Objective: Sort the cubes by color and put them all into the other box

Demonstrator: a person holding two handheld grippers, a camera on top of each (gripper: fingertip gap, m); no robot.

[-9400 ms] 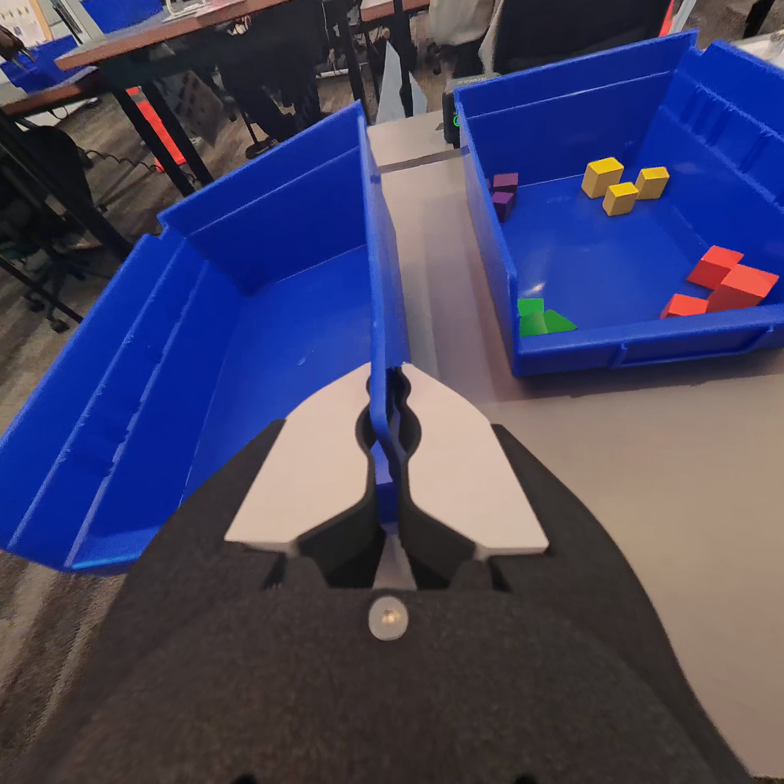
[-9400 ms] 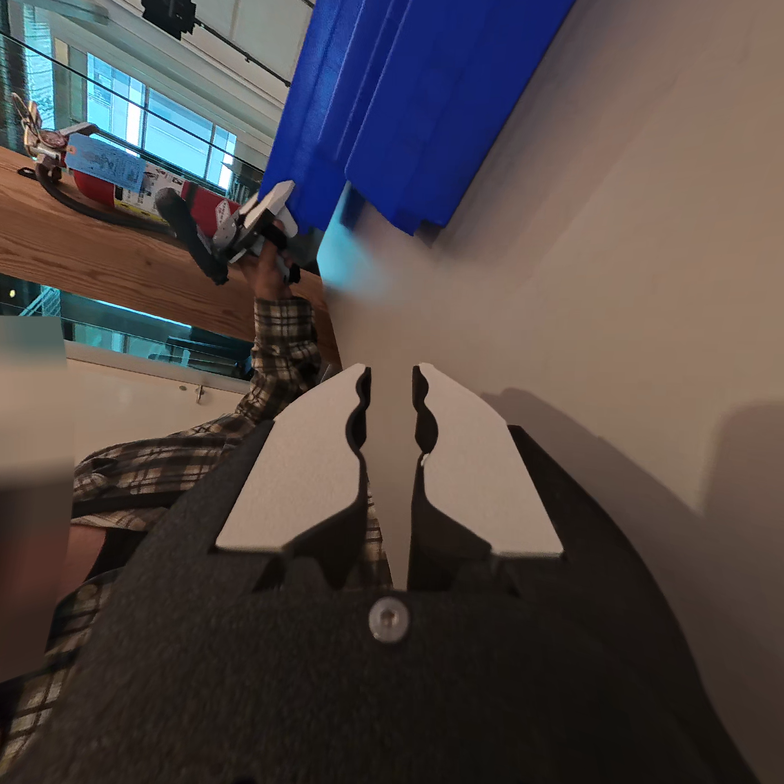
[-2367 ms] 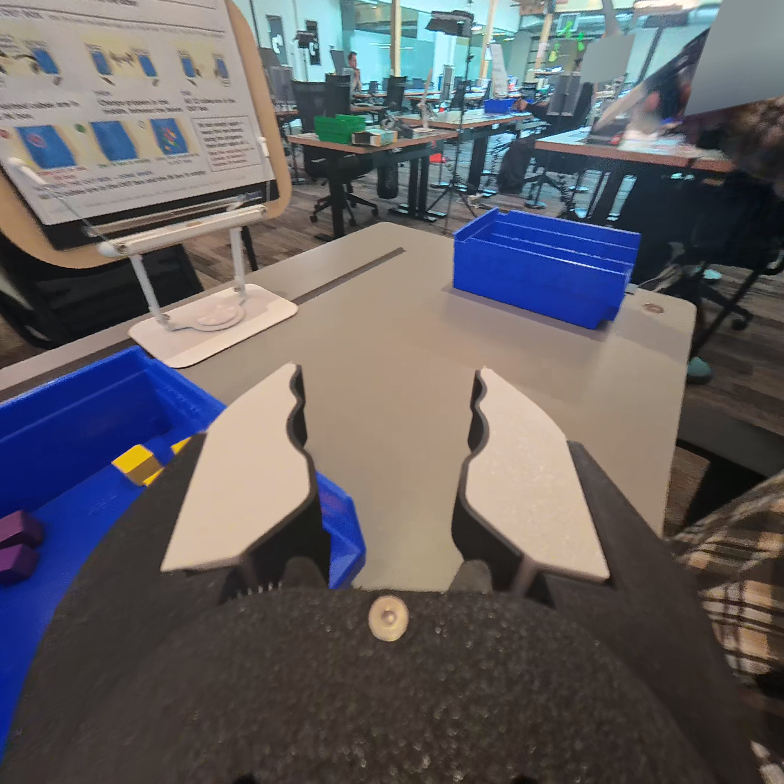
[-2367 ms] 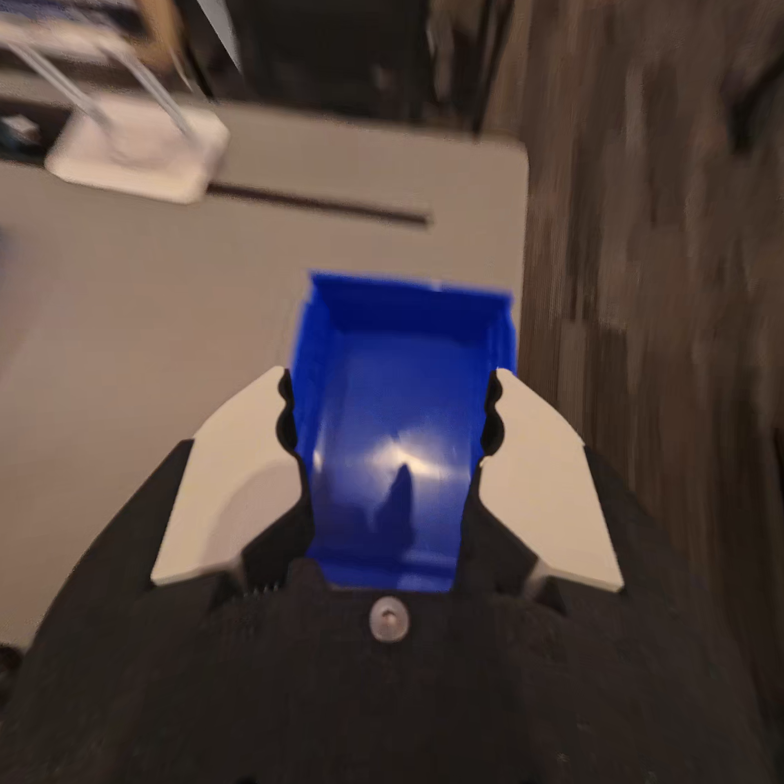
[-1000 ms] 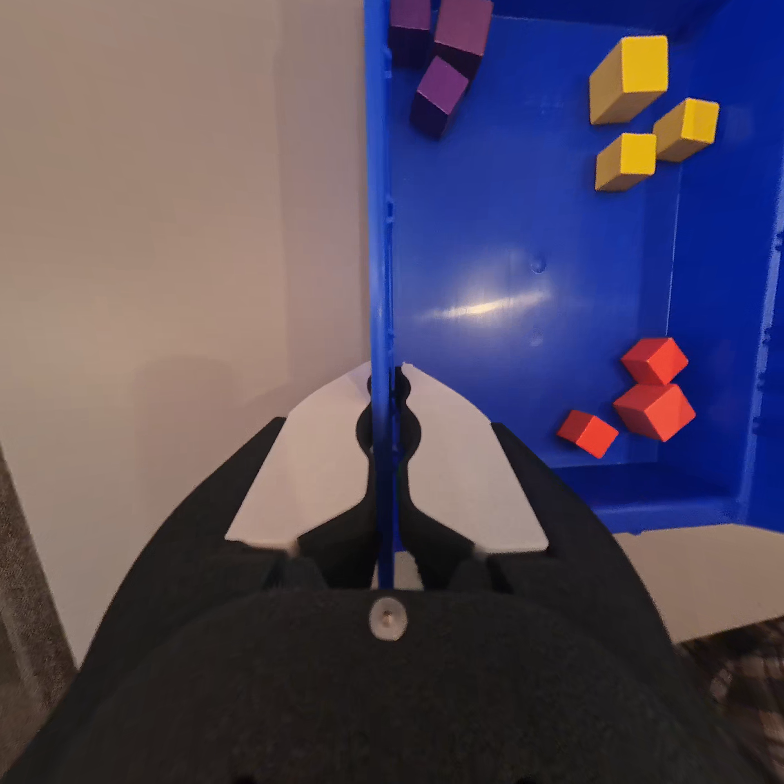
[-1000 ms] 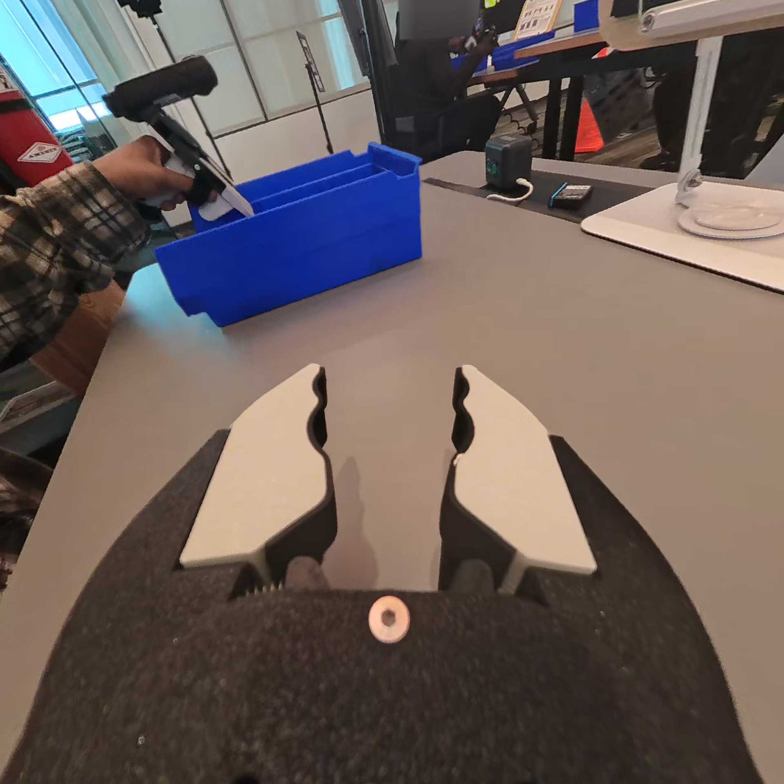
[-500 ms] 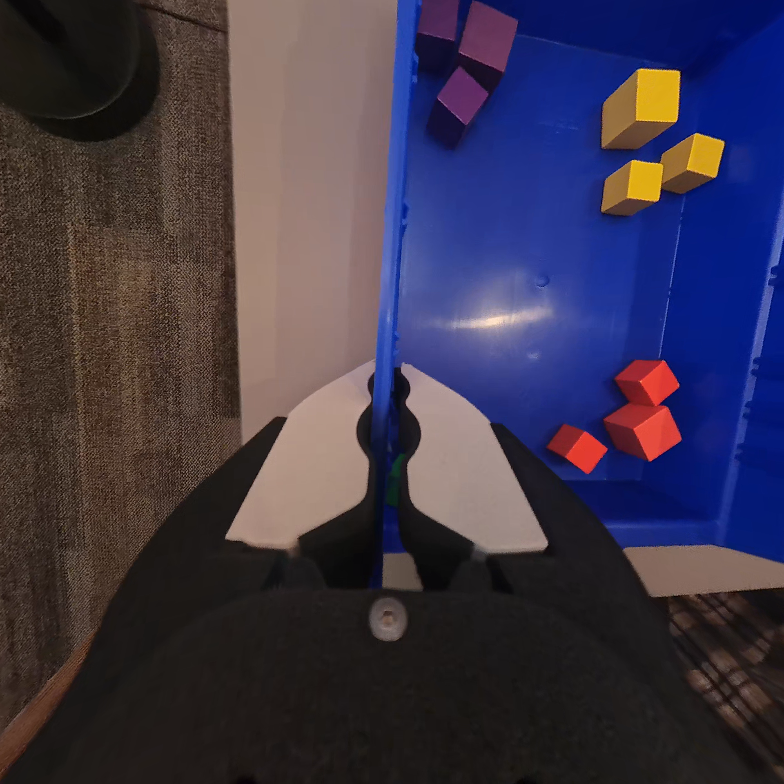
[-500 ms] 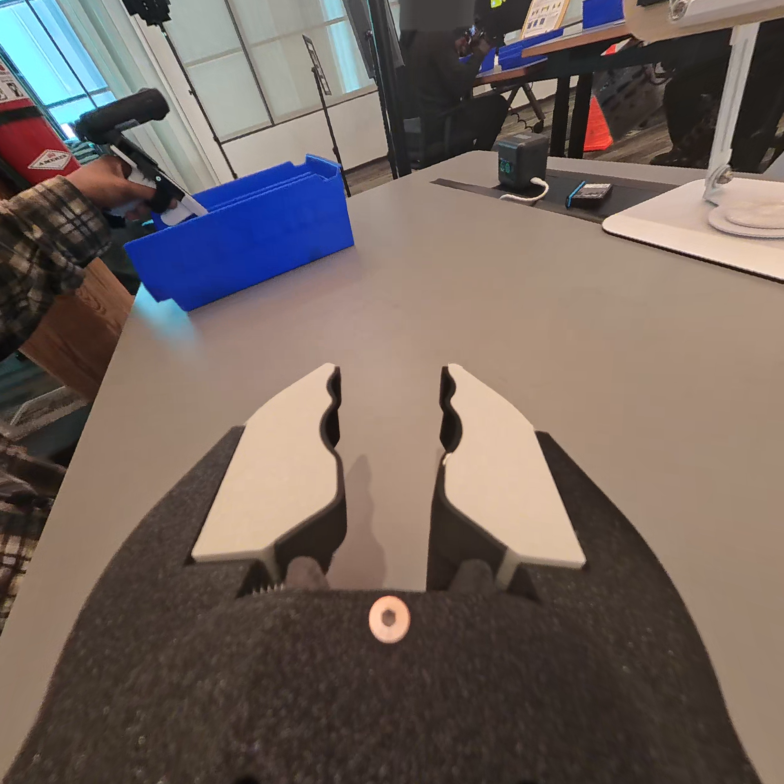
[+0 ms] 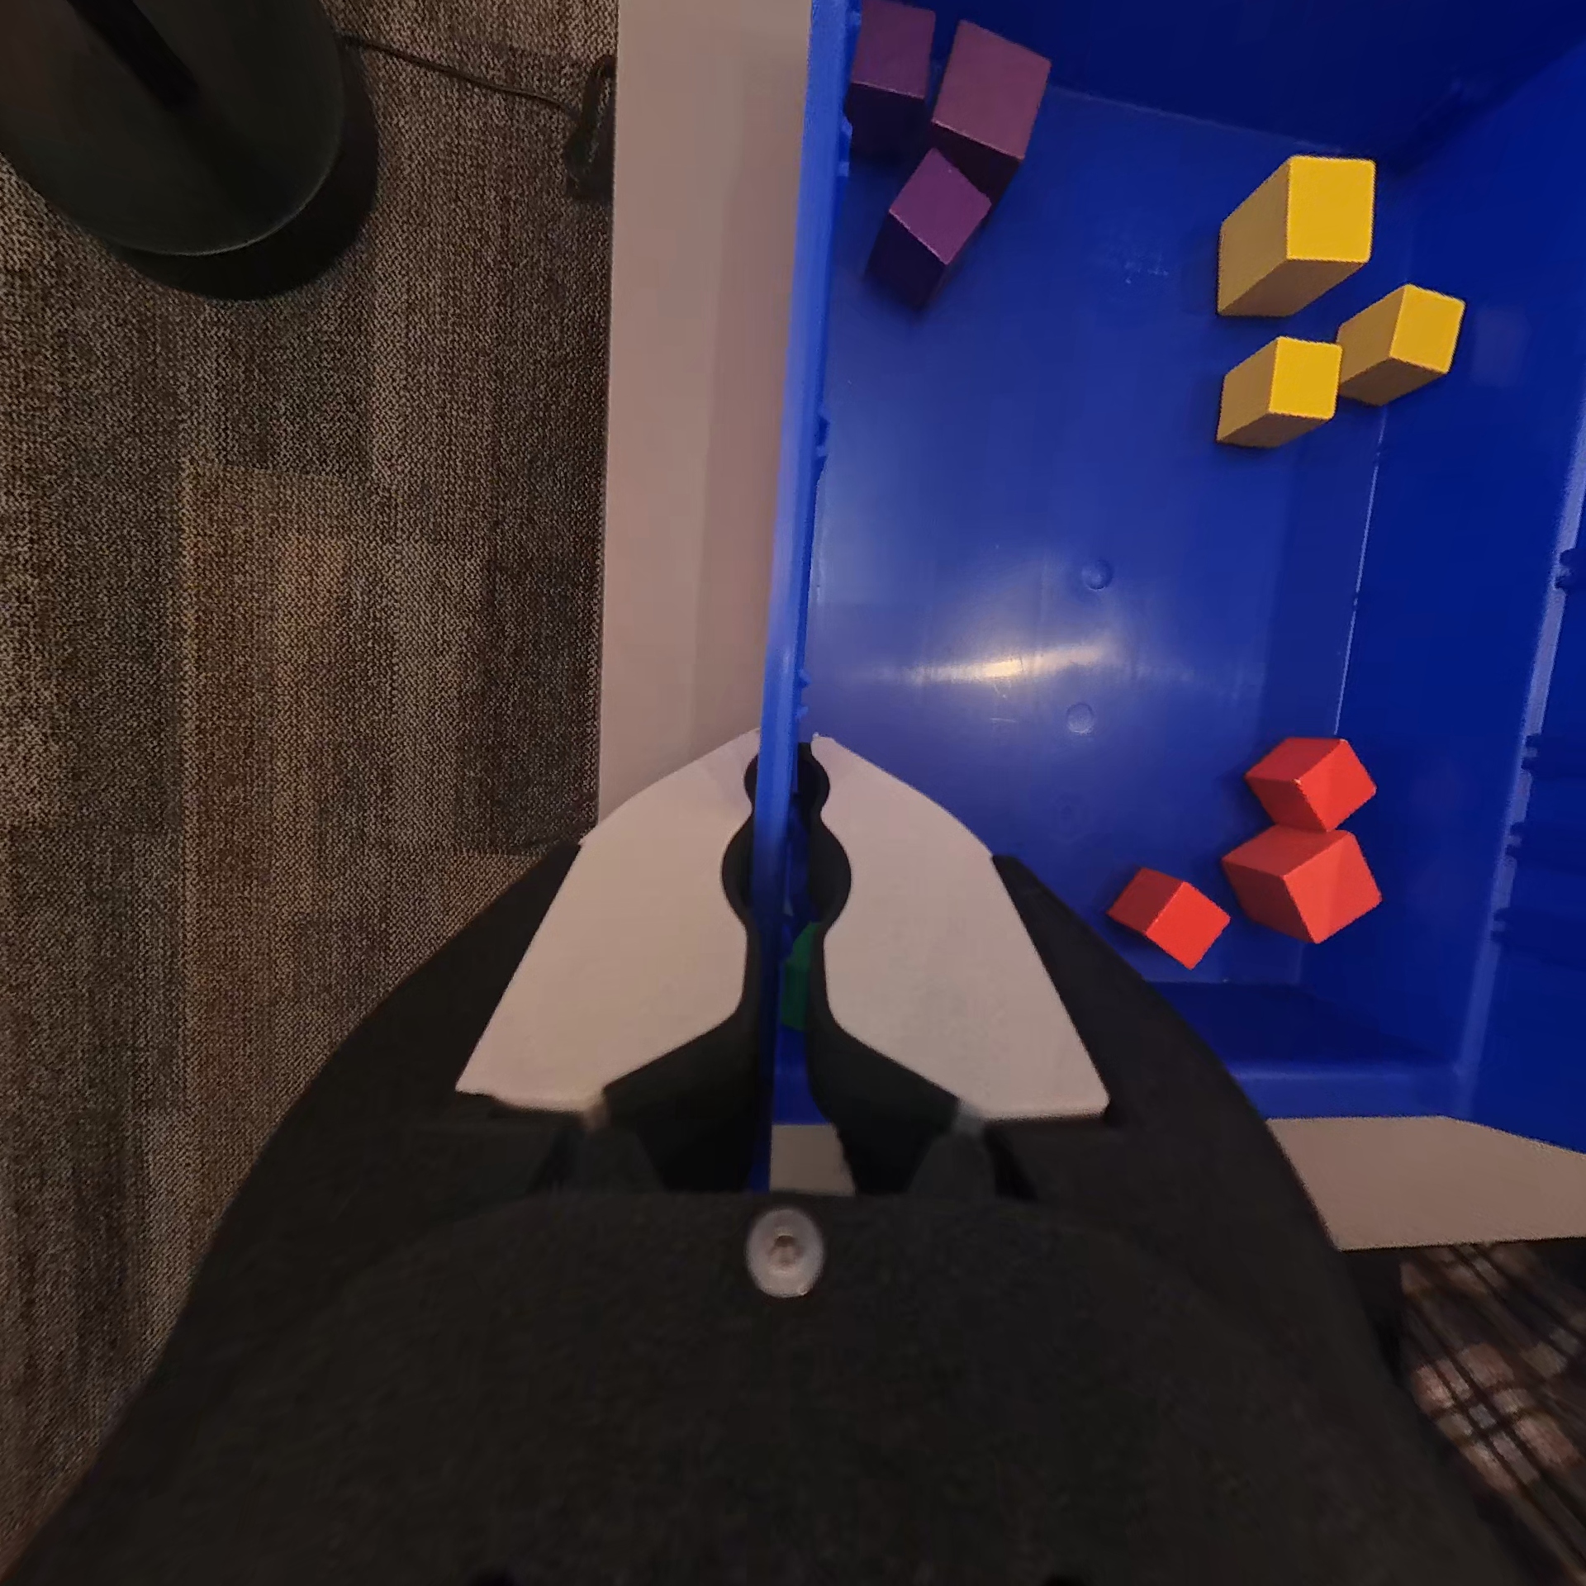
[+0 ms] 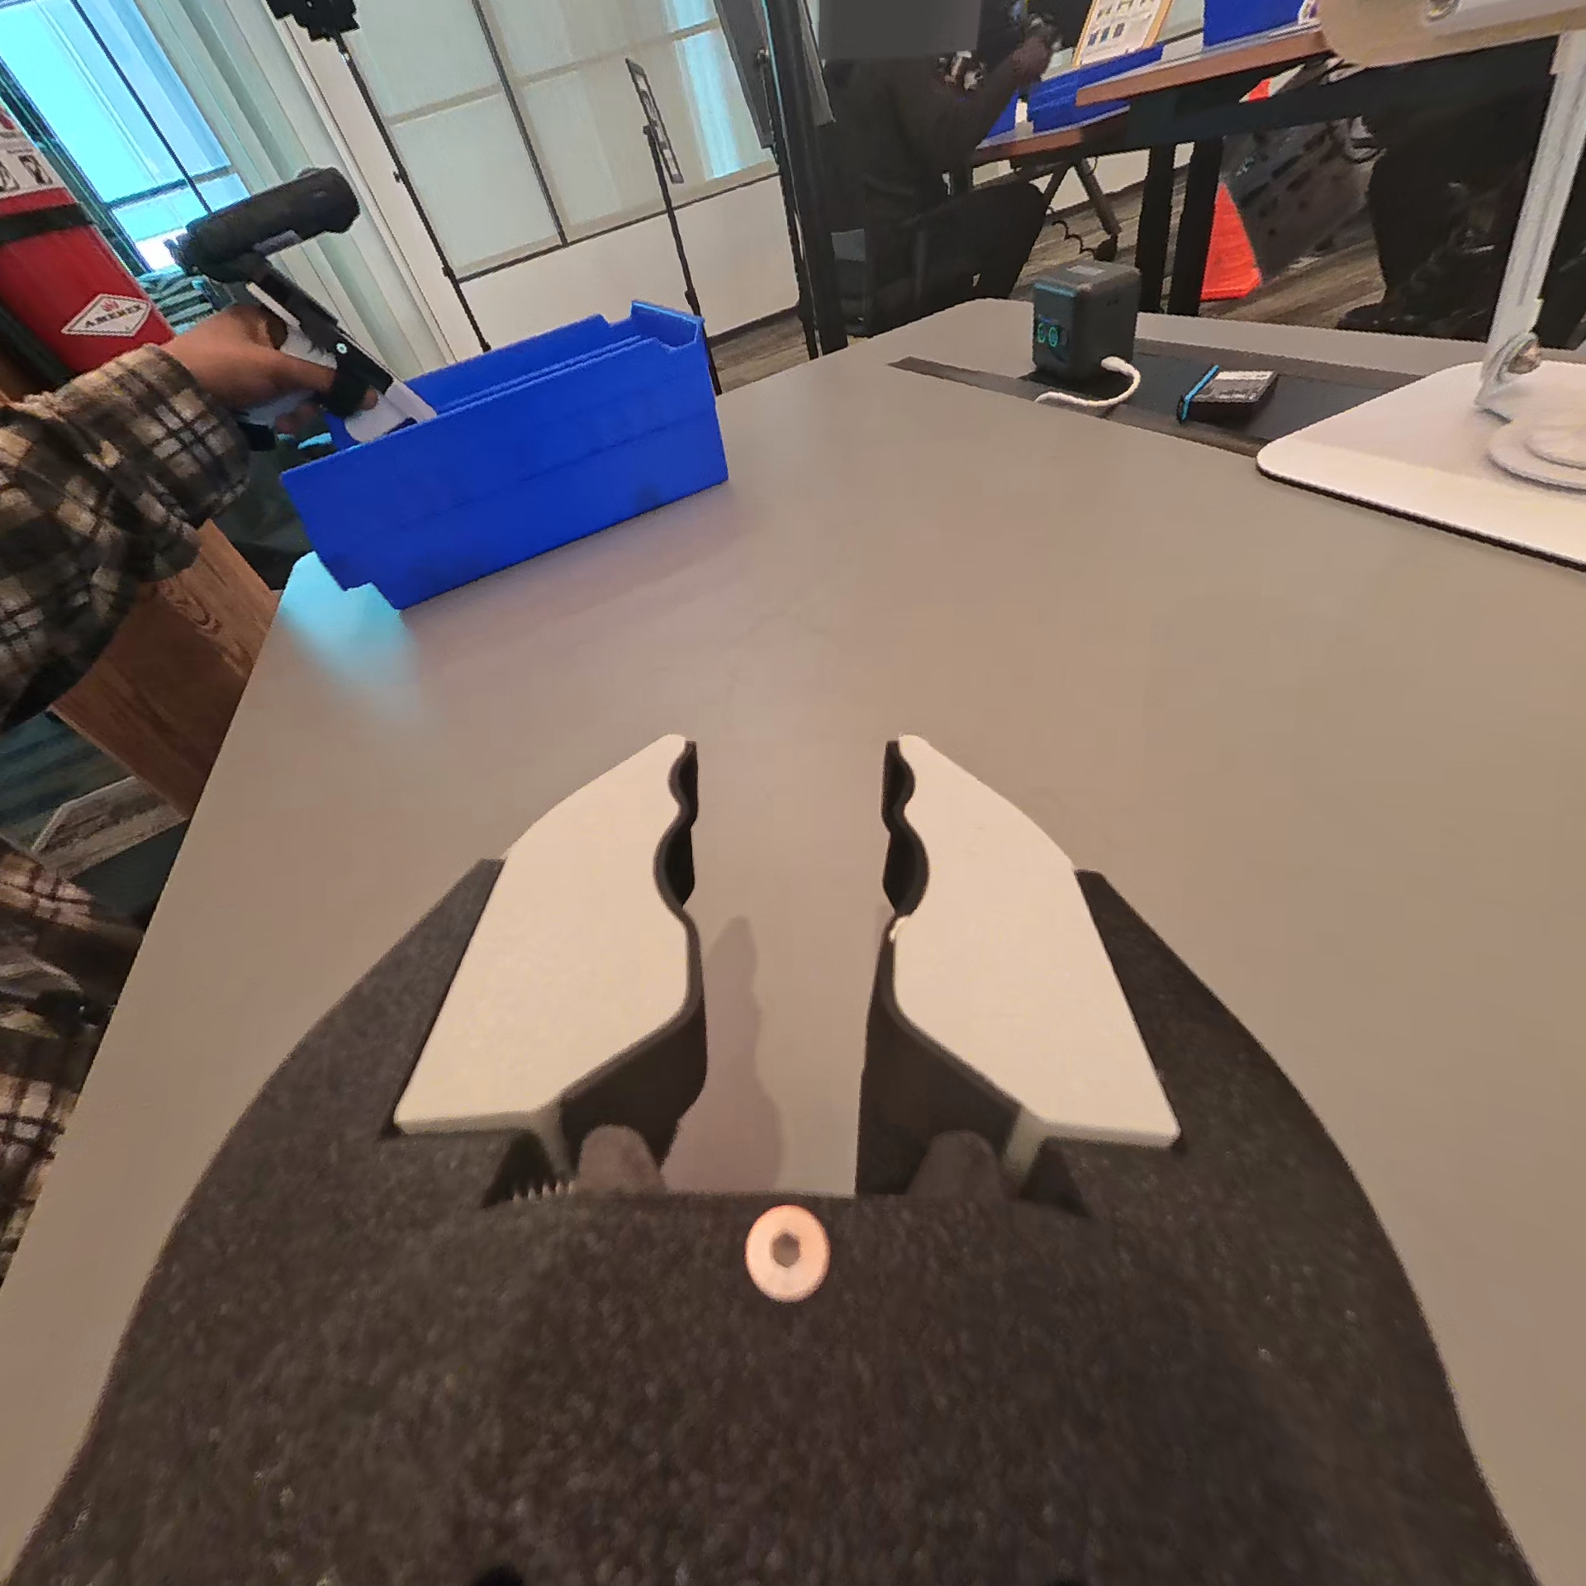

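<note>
A blue plastic box (image 9: 1073, 601) sits at the corner of a grey worktop (image 10: 987, 644), its side wall (image 9: 794, 515) pinched between the closed jaws of the left gripper (image 9: 779, 755), which a hand (image 10: 257, 360) in a plaid sleeve (image 10: 94, 481) holds from above. Inside, the wooden cubes lie grouped by colour: three purple cubes (image 9: 940, 202) in the far corner against the gripped wall, three yellow cubes (image 9: 1296, 232) toward the opposite wall, three red cubes (image 9: 1300, 880) nearer the camera. A sliver of a green cube (image 9: 800, 970) shows between the fingers; how many green ones lie there cannot be told.

The right gripper (image 10: 789, 755) hovers low over bare worktop, well apart from the box, its jaws partly open and empty.

With the cubes already gathered by colour, the sorting looks close to finished. The risk now appears to lie in the box's position: carpeted floor (image 9: 300, 601) begins just beyond the narrow strip of worktop beside the gripped wall, and a pull that way could slide the box off the edge. A grip on one thin wall alone could also tip the box if lifted, sending the loose cubes sliding together and mixing the colours.
</note>
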